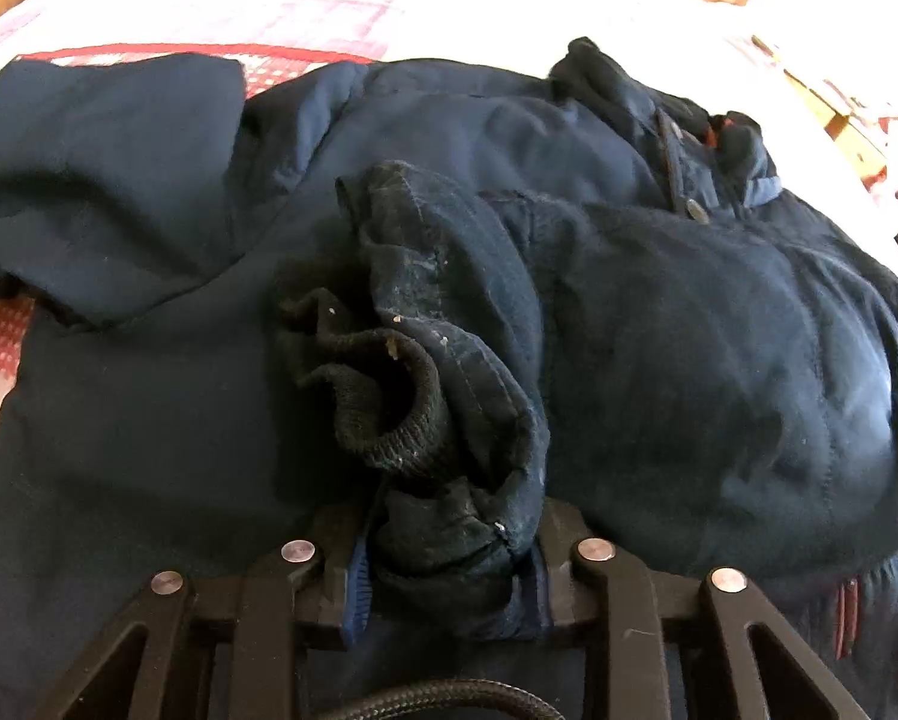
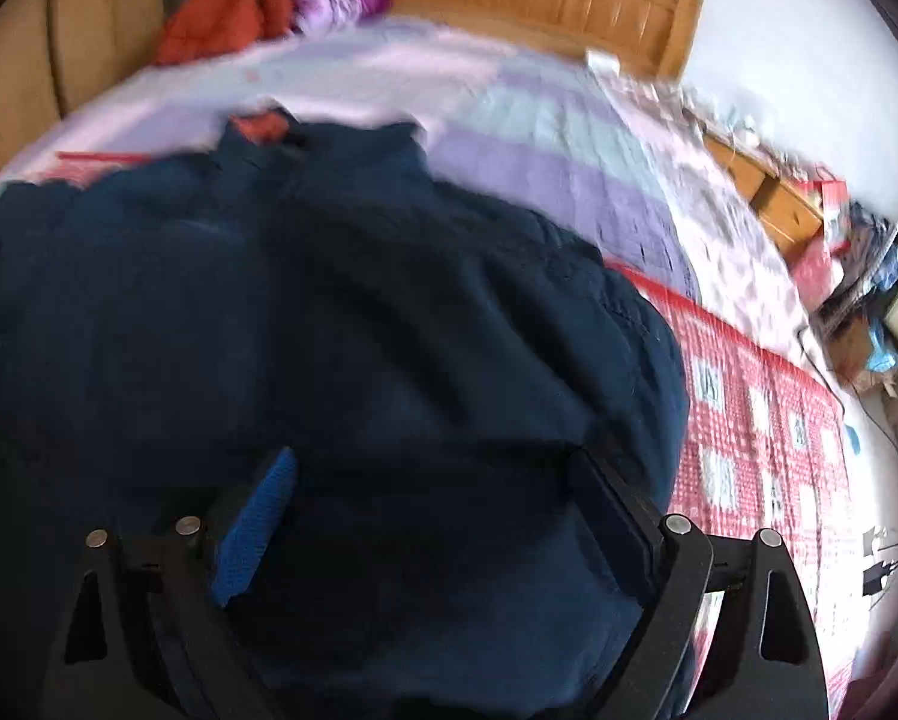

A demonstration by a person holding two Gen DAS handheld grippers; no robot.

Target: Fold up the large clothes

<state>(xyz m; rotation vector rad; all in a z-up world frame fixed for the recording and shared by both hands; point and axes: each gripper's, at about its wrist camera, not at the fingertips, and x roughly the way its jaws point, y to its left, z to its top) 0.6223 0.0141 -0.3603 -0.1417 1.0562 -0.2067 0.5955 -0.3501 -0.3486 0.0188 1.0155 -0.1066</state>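
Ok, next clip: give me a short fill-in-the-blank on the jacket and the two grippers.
1. The left gripper is shut on the jacket's ____, the end with the black knit lining.
2. The jaws of the right gripper stand wide ____, with nothing held between them.
3. The jacket is dark ____ in colour.
4. The jacket lies on a ____ with a red-checked cover.

Missing words: cuff; open; blue; bed

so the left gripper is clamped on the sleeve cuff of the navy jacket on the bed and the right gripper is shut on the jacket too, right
Not quite. The right gripper is open: the right wrist view shows its fingers spread wide over the navy jacket. The rest holds: the left gripper is clamped on the sleeve cuff, on the bed.
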